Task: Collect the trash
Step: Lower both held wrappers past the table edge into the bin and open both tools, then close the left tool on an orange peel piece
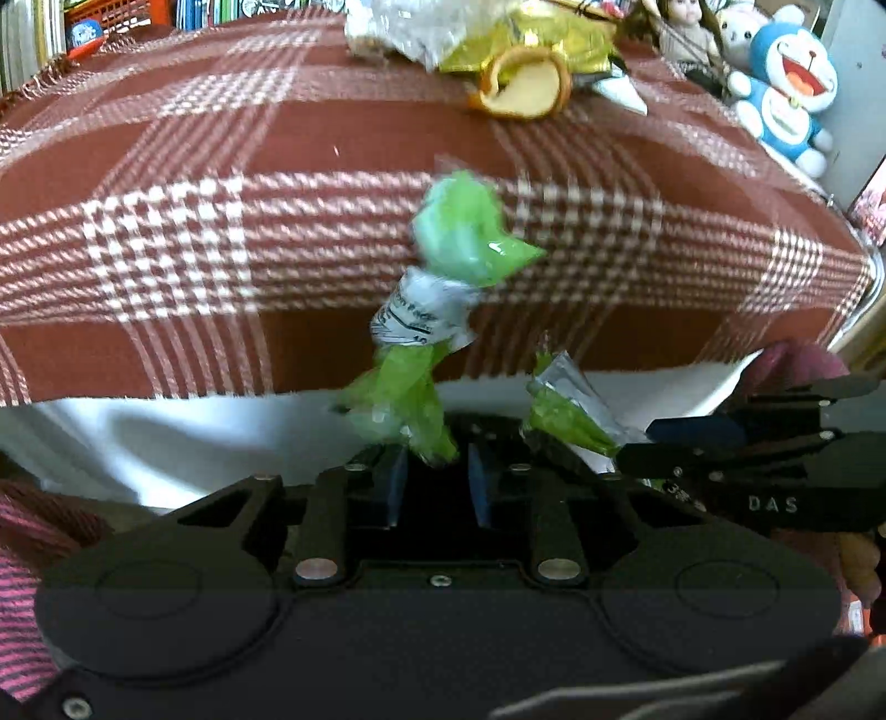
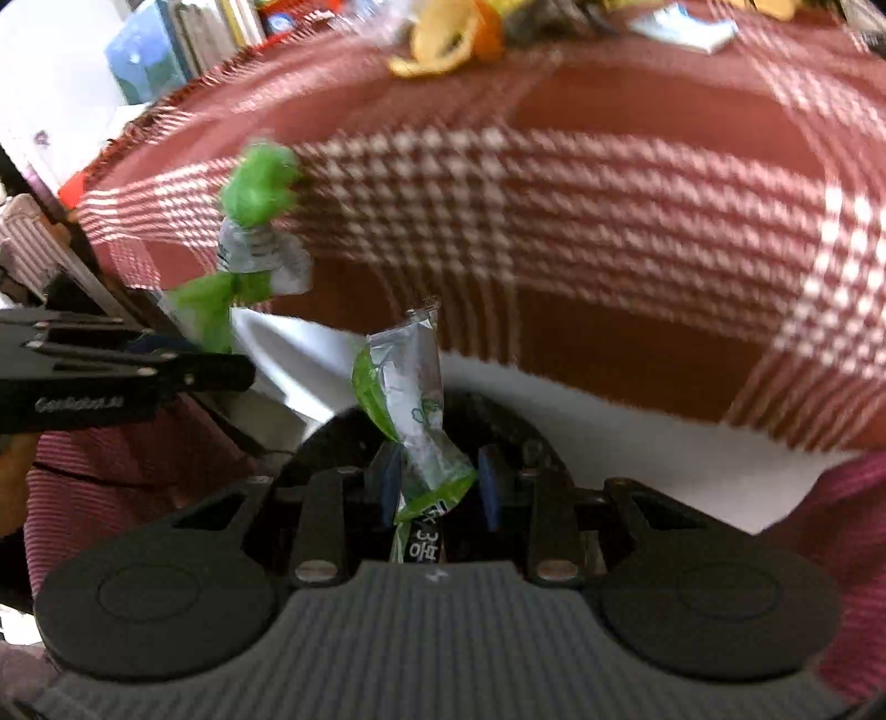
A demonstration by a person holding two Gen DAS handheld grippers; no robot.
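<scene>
As you looked along your left gripper [image 1: 434, 471], its two blue-padded jaws stood close together, and the tail of a crumpled green wrapper [image 1: 443, 293] ran down between them; whether the pads pressed on it could not be told. The wrapper rose from the jaws in a twisted strip, green at the bottom, white with black print in the middle, and pale green at the top.

Your right gripper [image 2: 440, 482] stood partly open. A second wrapper [image 2: 412, 399], silver and green with dark print at its lower end, lay between its blue pads and seemed caught against the left pad, while the right pad stood apart from it. Whether it was truly pinched could not be told.

Just past both grippers lay a white surface [image 1: 166, 437], and a pink striped sleeve [image 2: 111, 487] showed to the side.

Beyond that spread a red and white checked cloth [image 1: 194, 238]. At its far edge lay more trash: an orange peel [image 1: 523, 83], a yellow-green foil bag [image 1: 559, 39] and clear plastic [image 1: 398, 27]. Stuffed toys [image 1: 786, 88] stood at the far right.
</scene>
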